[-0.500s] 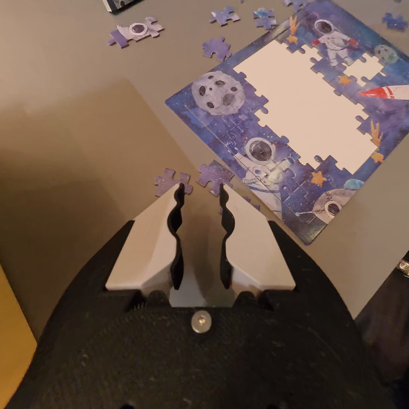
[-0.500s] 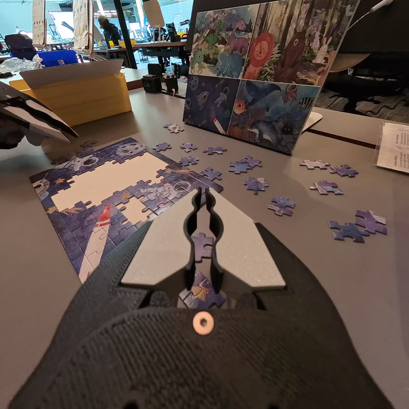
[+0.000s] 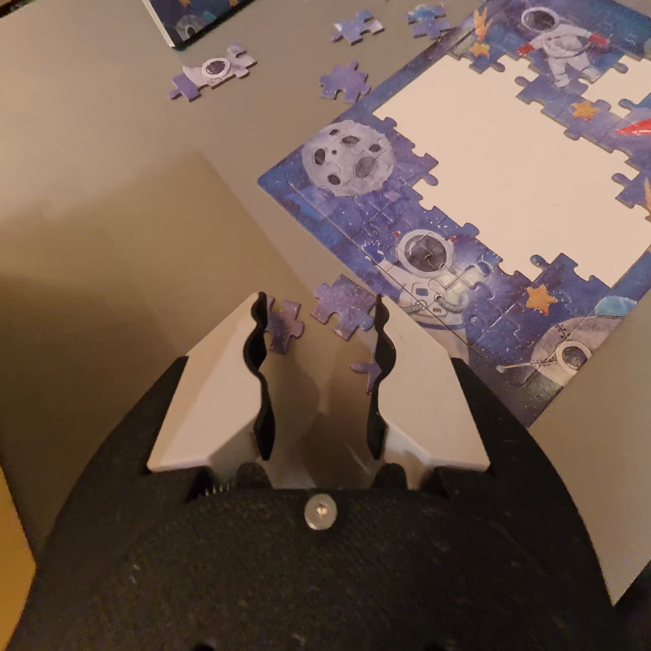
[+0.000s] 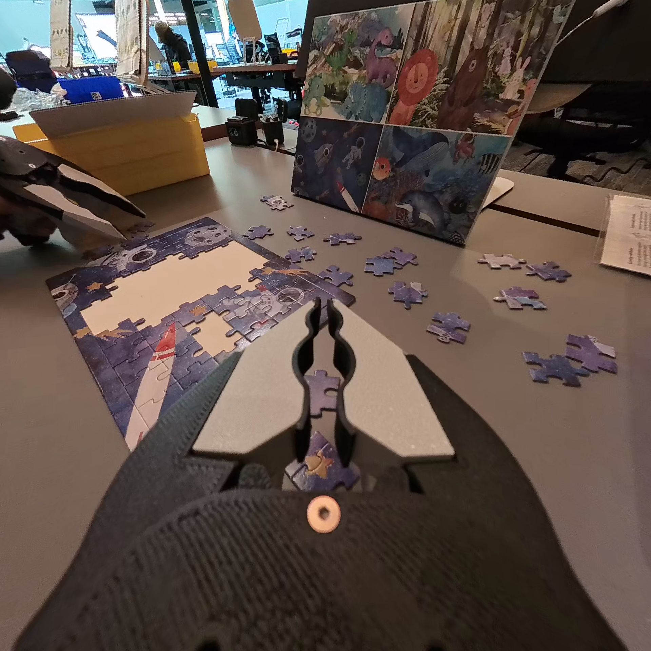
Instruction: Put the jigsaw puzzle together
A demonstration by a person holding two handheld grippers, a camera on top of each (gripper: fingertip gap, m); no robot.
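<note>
Hovering left tool (image 3: 318, 299) spread, right tool (image 4: 323, 303) closed, level

Grey tabletop (image 4: 458, 440) is seen under and ahead of claw. Beyond, far left, an open office w/ desks (image 4: 246, 68) and dark pillar (image 4: 197, 53) is lit by bright windows (image 4: 21, 31); patterned carpet (image 4: 581, 169) far right.

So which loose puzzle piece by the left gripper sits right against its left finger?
The small purple piece, tucked against the left finger's inner pad. The larger purple piece lies nearer the puzzle board, between the open fingertips.
</note>
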